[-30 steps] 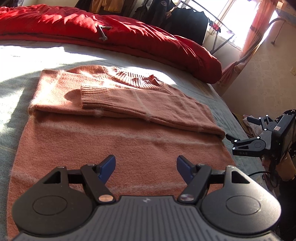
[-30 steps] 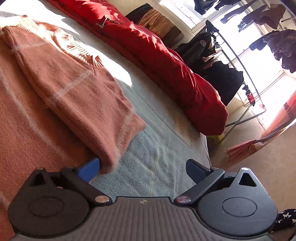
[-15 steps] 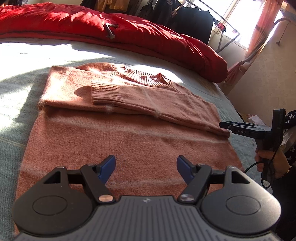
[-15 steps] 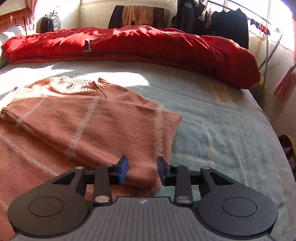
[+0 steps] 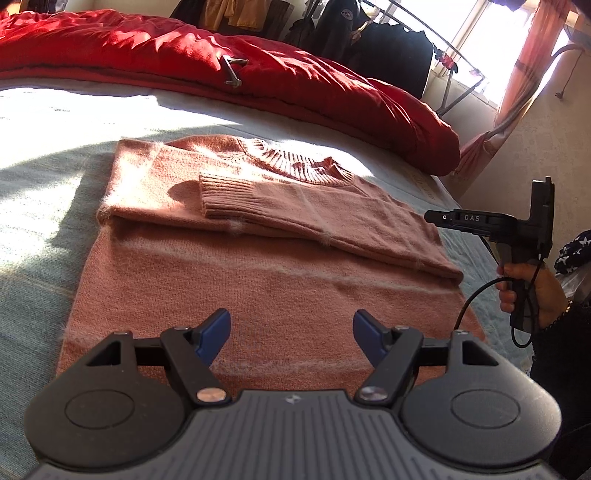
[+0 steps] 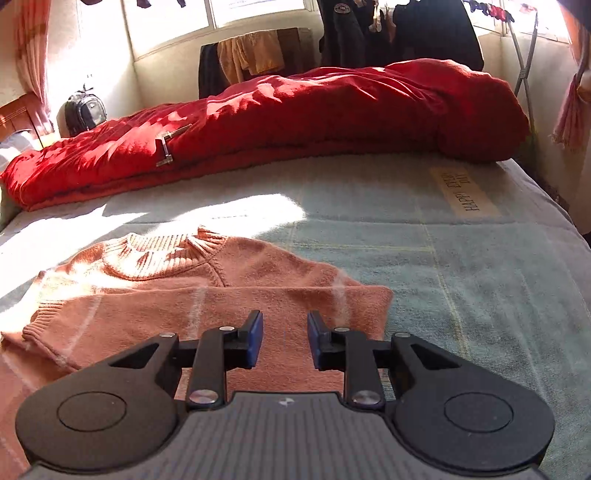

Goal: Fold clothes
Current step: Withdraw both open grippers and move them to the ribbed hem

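Since a second ago, the right gripper [image 6: 284, 341] has swung round; its jaws have just been closing, probably on nothing. Sweater [image 5: 266, 254] lies on the bed [image 6: 461, 258], folded sleeve just ahead. Left gripper [image 5: 291, 332] stays spread.

The bedsheet [image 6: 461, 266] lies bare to the right of the sweater [image 6: 258, 295], open as far as the bed's edge. Bare sheet also runs between the sweater's collar and the red duvet [image 6: 295, 114], which is heaped along the far side like a wall. A metal tool [image 6: 170, 146] lies on the duvet. Left of the sweater [image 5: 258, 280], the sheet [image 5: 40, 206] is bare too. Beyond the duvet, a clothes rack [image 6: 399, 33] blocks the window side.
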A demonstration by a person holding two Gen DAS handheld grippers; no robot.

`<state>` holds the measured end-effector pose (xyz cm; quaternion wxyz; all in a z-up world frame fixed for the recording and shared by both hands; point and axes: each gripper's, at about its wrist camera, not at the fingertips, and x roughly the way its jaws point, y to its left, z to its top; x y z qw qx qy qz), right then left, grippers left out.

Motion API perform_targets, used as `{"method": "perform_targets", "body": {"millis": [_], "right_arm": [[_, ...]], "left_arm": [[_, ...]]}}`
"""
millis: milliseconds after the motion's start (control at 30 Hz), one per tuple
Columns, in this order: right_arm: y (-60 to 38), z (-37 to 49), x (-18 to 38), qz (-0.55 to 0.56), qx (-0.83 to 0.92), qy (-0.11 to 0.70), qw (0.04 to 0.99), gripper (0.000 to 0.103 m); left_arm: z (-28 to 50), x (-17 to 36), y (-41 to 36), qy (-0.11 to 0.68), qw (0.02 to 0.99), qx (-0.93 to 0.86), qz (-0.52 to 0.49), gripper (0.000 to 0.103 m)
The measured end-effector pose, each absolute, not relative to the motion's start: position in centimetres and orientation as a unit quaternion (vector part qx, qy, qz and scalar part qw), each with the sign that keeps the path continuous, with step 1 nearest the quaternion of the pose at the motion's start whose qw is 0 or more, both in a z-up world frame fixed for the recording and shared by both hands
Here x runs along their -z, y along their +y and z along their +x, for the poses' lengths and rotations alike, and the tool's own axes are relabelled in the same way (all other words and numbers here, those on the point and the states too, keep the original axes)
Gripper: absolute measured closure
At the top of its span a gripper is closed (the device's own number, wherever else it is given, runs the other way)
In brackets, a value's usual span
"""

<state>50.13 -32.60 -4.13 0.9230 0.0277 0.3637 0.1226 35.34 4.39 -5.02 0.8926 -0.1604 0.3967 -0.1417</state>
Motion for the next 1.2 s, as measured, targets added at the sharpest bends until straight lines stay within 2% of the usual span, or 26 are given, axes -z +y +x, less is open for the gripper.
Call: {"method": "perform_targets", "body": {"millis": [200, 267, 433, 600, 800, 1033, 1100, 1133, 1200], "right_arm": [[-28.5, 52.5, 6.2, -0.004, -0.123, 0.399, 0.909, 0.069], [-27.7, 52.0, 5.5, 0.003, -0.124, 0.387, 0.914, 0.064], [-22.7, 50.7, 2.8, -0.010, -0.209, 0.359, 0.910, 0.064], [-16.7, 51.5, 4.3, -0.034, -0.269, 0.382, 0.884, 0.064], [-12.9, 54.1, 7.6, -0.042, -0.257, 0.400, 0.879, 0.063], [-12.0, 55.2, 6.3, -0.024, -0.238, 0.411, 0.880, 0.060], [-12.1, 53.7, 4.8, -0.018, -0.255, 0.401, 0.880, 0.054], [-12.1, 52.7, 4.1, -0.019, -0.261, 0.400, 0.879, 0.048], [-12.1, 51.2, 3.5, -0.023, -0.268, 0.402, 0.875, 0.046]], "left_arm": [[34.6, 5.1, 5.1, 0.397, 0.892, 0.141, -0.166, 0.030], [34.3, 5.1, 5.7, 0.393, 0.894, 0.137, -0.167, 0.030], [34.2, 5.1, 7.2, 0.384, 0.896, 0.130, -0.182, 0.030], [33.6, 5.3, 8.4, 0.381, 0.896, 0.126, -0.187, 0.030], [33.1, 5.5, 10.4, 0.380, 0.897, 0.112, -0.196, 0.030], [32.6, 5.8, 11.8, 0.374, 0.898, 0.107, -0.205, 0.030], [32.6, 5.8, 12.2, 0.371, 0.899, 0.107, -0.208, 0.029], [32.7, 5.8, 12.2, 0.371, 0.899, 0.106, -0.208, 0.029], [32.9, 6.0, 12.3, 0.371, 0.899, 0.102, -0.207, 0.027]]}}
